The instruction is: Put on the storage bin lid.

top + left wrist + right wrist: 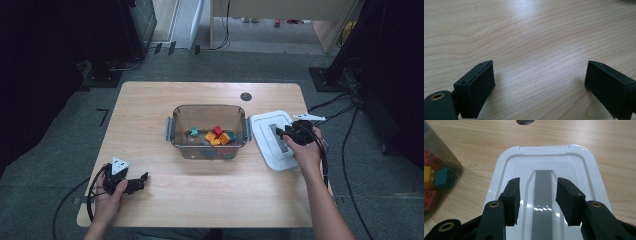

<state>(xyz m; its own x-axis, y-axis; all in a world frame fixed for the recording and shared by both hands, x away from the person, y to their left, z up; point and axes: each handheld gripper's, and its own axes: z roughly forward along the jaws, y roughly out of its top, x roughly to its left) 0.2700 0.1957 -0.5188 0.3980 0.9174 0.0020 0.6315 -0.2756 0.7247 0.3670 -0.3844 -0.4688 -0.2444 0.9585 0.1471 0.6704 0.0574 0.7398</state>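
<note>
Right gripper [537, 202] over white lid [579, 165], fingers [511, 200] astride handle [543, 195]

Light wood-grain table [150, 115], rounded corners, standing on grey carpet floor [60, 150]. Round dark cable hole [245, 96] near the far edge, right of middle. Clear plastic bin [176, 131] with grey side handles sits on the table about centre, coloured toy blocks [218, 136] inside it. White lid [265, 131] with a grey centre strip [543, 195] lies flat on the tabletop just right of the bin, near the right edge. Near-left part of the table is bare wood [529, 45].
</note>
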